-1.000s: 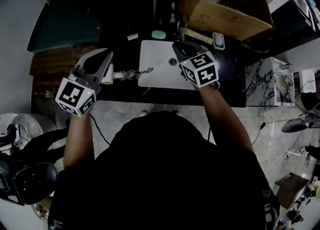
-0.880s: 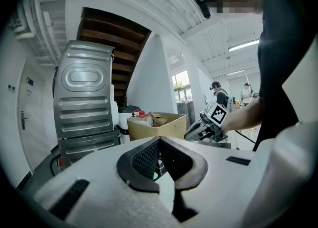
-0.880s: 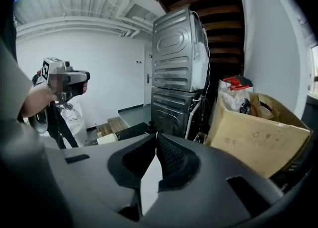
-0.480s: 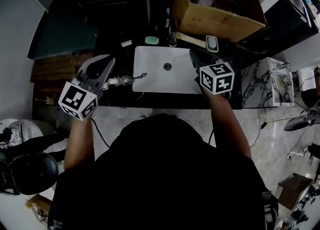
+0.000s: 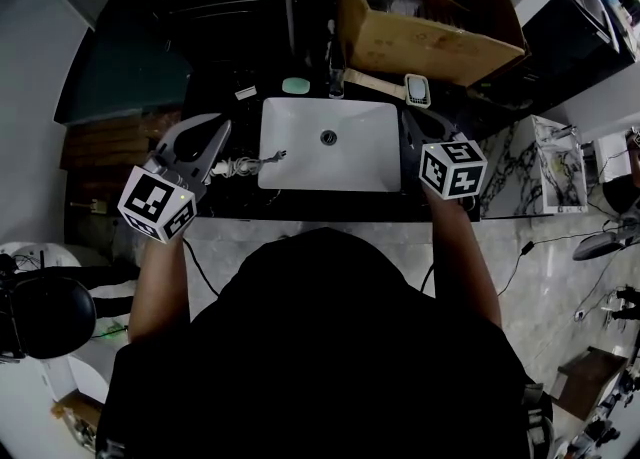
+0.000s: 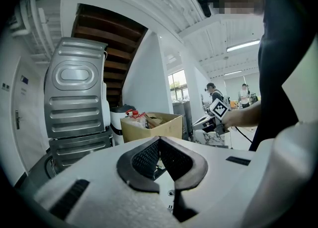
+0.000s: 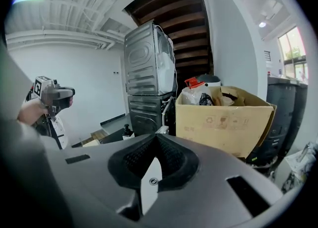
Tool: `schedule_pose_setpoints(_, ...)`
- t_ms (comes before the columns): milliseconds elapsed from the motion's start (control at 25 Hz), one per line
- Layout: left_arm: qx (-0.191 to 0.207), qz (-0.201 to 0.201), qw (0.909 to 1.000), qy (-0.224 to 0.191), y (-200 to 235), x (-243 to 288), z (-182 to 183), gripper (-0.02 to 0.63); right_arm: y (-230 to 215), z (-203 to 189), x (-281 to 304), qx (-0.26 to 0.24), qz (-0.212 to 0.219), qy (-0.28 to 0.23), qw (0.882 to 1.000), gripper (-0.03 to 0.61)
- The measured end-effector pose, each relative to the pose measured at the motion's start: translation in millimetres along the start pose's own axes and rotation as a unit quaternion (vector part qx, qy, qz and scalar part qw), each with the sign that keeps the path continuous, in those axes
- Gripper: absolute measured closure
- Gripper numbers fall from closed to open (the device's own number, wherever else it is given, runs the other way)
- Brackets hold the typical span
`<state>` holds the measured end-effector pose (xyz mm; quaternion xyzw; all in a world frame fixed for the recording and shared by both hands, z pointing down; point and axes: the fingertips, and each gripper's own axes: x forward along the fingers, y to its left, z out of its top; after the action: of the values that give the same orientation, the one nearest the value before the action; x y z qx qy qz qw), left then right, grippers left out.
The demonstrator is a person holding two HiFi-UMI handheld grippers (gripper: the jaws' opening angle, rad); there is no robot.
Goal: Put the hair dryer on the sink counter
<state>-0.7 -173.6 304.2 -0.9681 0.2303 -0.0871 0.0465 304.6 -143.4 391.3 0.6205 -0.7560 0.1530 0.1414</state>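
The L claw (image 5: 212,137) is held at mid-left of the head view, above the dark bench (image 5: 300,203), with its marker cube toward the lower left. In the L claw view the L claw (image 6: 159,140) is seen clenched: tips met, nothing gripped. Stacked washers (image 6: 74,103) are seen at left of that view, w/ a box (image 6: 151,125) behind the jaws.

The dryer (image 5: 236,163), small and white, is laid on the bench just right of the L claw and just left of the sink (image 5: 300,167). Whether it's touched by the claw can't be told. Its cord (image 5: 270,157) is stretched to the sink's left rim.

The white rectangular sink is set at centre frame, drain near its upper middle. A pale green item (image 5: 295,85) is seen on the bench above the sink's upper-left corner. The cardboard box (image 5: 420,42) is placed at upper centre-right, behind the sink, w/ a small white item (image 5: 417,90) under its front edge.

The R claw (image 5: 420,127) is held just right of the sink, cube toward the lower right, well apart from the dryer. In the R claw view the R claw (image 7: 156,136) is seen clenched, tips together, nothing between. The washers (image 7: 149,73) are seen at centre and the box (image 7: 223,120) at right.
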Motion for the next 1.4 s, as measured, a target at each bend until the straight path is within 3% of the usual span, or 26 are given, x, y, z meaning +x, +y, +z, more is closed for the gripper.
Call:
schedule_pose_setpoints(400,-0.003,0.006,1.0,0.004,-5.3,7.7,1.9,0.598,-28.7,-6.5,-13.9,0.016,-0.015,-0.008,1.0,0.569)
schedule_pose_setpoints(600,-0.005,0.004,1.0,0.005,-10.0,13.9,1.5,0.598,-36.2,6.1,-25.5,0.023,-0.02,-0.038,0.999,0.569)
schedule_pose_setpoints(1400,-0.005,0.026,0.9997,-0.004,-17.5,6.3,6.1,0.598,-31.3,21.7,-33.7,-0.004,-0.012,-0.056,0.998,0.569)
